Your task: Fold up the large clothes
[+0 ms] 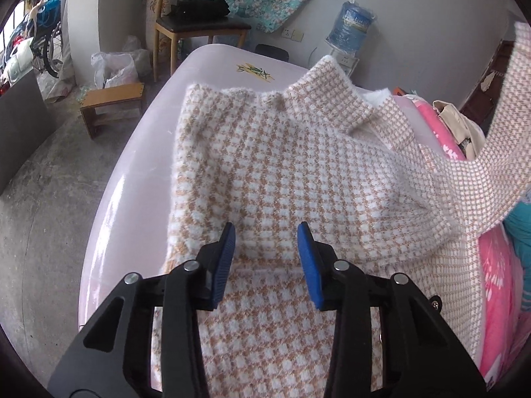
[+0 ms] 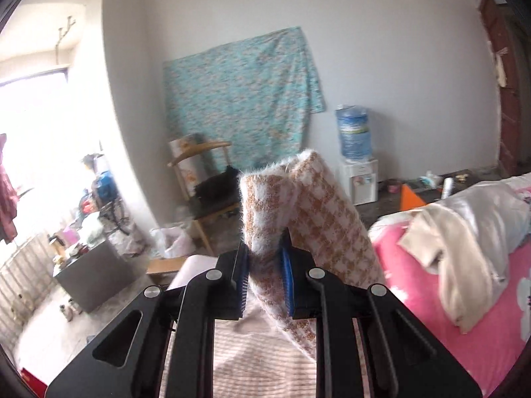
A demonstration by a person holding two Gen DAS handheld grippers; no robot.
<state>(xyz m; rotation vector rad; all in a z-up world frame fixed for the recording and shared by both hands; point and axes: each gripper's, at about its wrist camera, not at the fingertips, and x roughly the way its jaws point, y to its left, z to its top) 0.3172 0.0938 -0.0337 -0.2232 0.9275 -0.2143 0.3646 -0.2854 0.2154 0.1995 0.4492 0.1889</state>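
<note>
Right gripper [image 2: 262, 273] is pinching the sweater [image 1: 282, 165] sleeve up high; thin bite, could slip out. Left gripper [image 1: 265, 258] hangs spread just above the sweater, holding nothing down.

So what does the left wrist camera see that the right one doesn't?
Only the left view shows the fuzzy tan-and-white checked sweater spread on the glossy pale pink table, under the left tongs. Only the right view shows the right tongs shut on a lifted sweater end. Both show the blue water jug and the wooden chair.
</note>
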